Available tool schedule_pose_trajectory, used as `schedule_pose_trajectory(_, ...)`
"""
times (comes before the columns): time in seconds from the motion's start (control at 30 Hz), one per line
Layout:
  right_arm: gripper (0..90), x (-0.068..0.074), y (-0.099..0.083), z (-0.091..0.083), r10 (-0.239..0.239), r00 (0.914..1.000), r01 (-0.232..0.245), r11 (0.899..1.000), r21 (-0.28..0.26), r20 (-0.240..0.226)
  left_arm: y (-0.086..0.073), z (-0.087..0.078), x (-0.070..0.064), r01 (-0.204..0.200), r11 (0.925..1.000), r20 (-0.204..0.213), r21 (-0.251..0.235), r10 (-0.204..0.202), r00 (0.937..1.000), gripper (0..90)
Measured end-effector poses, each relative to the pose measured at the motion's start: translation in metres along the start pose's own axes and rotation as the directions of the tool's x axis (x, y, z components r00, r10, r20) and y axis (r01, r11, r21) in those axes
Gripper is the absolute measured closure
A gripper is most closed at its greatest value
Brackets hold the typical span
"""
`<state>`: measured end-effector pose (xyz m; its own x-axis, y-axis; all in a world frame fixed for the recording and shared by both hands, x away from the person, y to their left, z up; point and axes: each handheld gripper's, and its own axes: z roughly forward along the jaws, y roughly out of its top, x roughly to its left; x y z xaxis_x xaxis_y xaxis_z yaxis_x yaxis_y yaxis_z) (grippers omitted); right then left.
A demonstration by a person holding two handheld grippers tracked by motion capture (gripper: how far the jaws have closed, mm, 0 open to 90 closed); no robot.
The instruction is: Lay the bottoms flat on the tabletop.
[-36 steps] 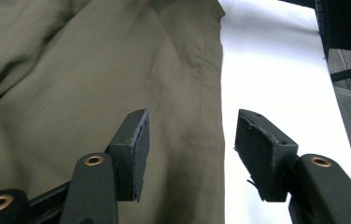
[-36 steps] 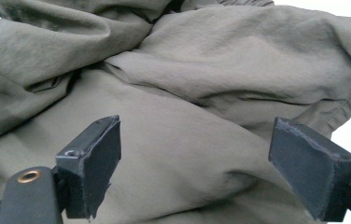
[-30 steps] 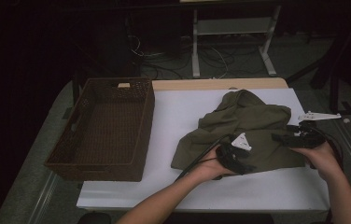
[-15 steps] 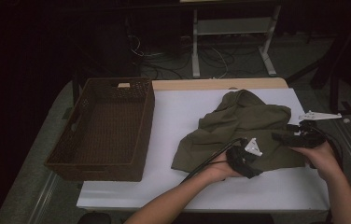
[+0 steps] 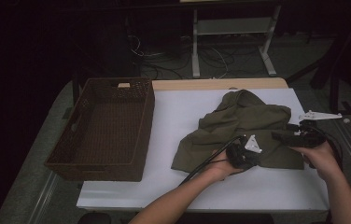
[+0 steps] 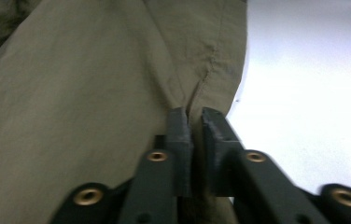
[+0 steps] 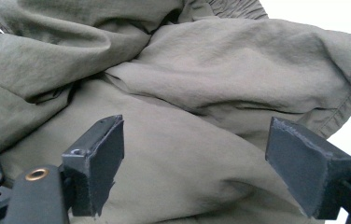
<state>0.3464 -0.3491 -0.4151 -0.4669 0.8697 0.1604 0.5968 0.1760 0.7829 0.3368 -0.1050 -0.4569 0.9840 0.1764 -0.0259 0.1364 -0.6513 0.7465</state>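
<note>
Left gripper view is showing the left gripper (image 6: 193, 122) clenching its fingers on the olive garment's (image 5: 243, 128) hem on the desk (image 5: 183, 112); right gripper (image 7: 211, 154) is hovering released, probably grabbing next

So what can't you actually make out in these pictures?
- What kind of garment the olive cloth is: crumpled in the high view, cut off by the edges in both gripper views.
- How much cloth the left tongs pinch: their nearly shut jaws hide it in the left gripper view.
- The basket floor: too dark in the high view.
- The right tongs stand open over the cloth.
</note>
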Motion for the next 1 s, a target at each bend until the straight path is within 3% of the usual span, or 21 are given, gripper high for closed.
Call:
schedule_pose_trajectory(0.17,19.6,0.0,0.0,-0.001,-0.002,1.0,0.002,1.0,-0.005,-0.001,0.001,-0.001,0.0,0.028,0.9996,0.023,0.001,-0.028,0.9993,87.8)
schedule_pose_trajectory(0.5,19.6,0.003,0.004,-0.004,-0.012,0.9998,0.011,1.0,-0.029,-0.016,0.008,-0.007,-0.019,-0.008,0.9999,0.076,-0.007,0.009,0.997,88.1)
schedule_pose_trajectory(0.77,19.5,0.005,0.004,-0.003,-0.016,0.9994,0.015,1.0,-0.021,-0.029,0.01,-0.013,-0.034,0.006,0.9998,0.148,-0.019,-0.003,0.9889,88.2)
schedule_pose_trajectory(1.0,19.5,0.006,0.004,-0.001,-0.023,0.999,0.022,1.0,-0.014,-0.037,0.011,-0.011,-0.053,-0.019,0.9998,0.203,-0.004,0.02,0.979,88.3)
